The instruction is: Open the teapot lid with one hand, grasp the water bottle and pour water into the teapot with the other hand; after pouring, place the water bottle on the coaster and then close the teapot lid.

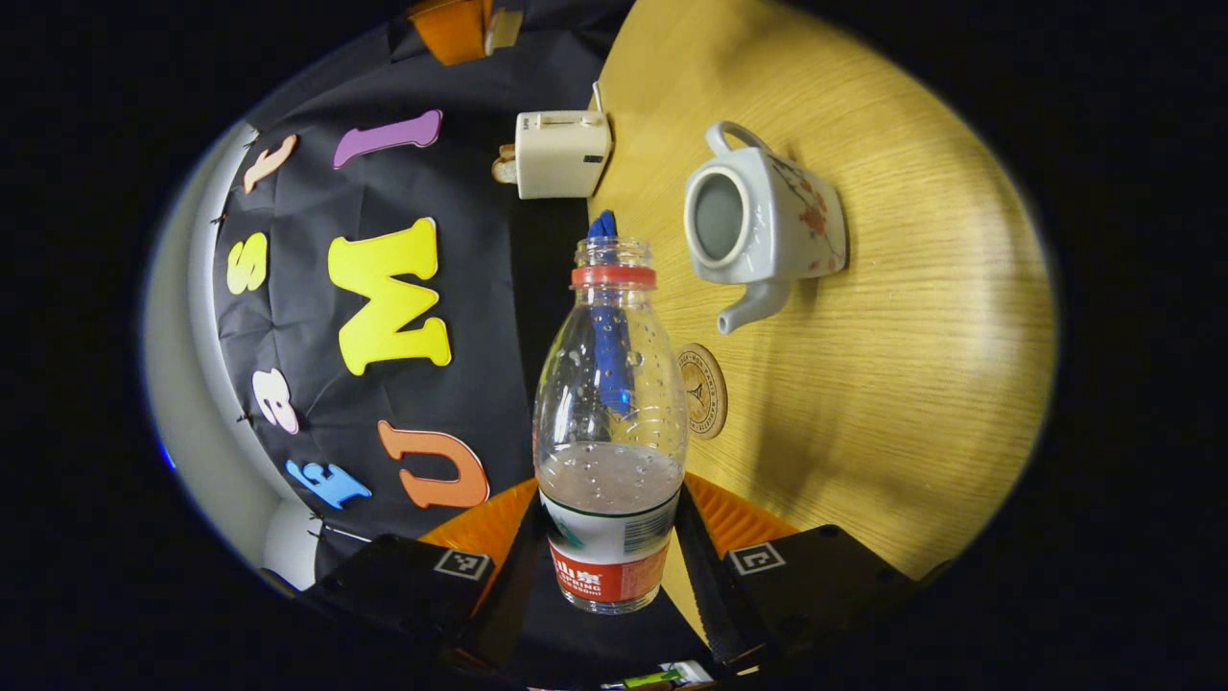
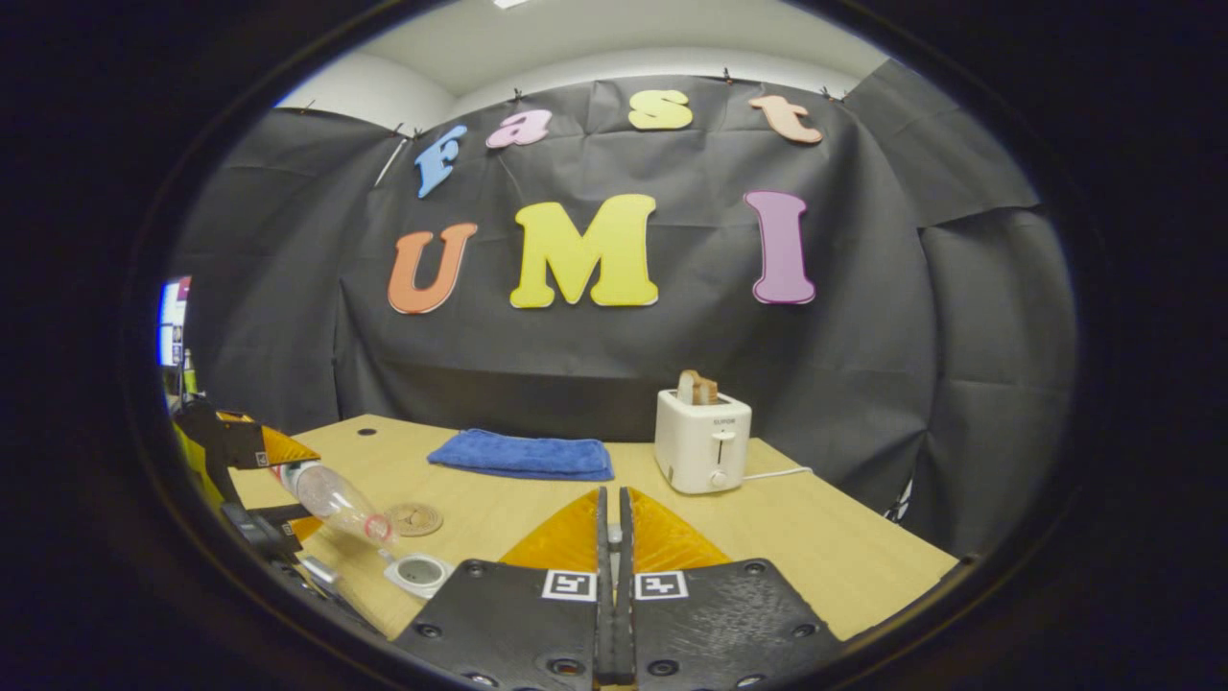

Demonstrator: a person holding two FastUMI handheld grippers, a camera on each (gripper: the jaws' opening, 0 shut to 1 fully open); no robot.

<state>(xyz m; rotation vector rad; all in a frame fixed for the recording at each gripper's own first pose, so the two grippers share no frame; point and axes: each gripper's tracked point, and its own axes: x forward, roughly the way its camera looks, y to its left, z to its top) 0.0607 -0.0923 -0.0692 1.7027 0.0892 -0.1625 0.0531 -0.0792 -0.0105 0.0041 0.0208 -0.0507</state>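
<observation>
My left gripper (image 1: 611, 552) is shut on the lower body of a clear uncapped water bottle (image 1: 610, 384) with a red neck ring, partly filled. The white flowered teapot (image 1: 763, 226) stands lidless on the wooden table, beyond and right of the bottle's mouth. A round coaster (image 1: 703, 392) lies near the bottle. In the right gripper view the bottle (image 2: 331, 497) tilts with its mouth down toward the teapot (image 2: 419, 573), next to the coaster (image 2: 414, 519). My right gripper (image 2: 614, 537) is raised and shut on a small pale piece, seemingly the teapot lid; the rest is hidden.
A white toaster (image 2: 702, 440) with toast stands at the back of the table (image 2: 825, 547), its cord trailing right. A folded blue towel (image 2: 523, 454) lies left of it. The toaster (image 1: 561, 154) also appears in the left gripper view.
</observation>
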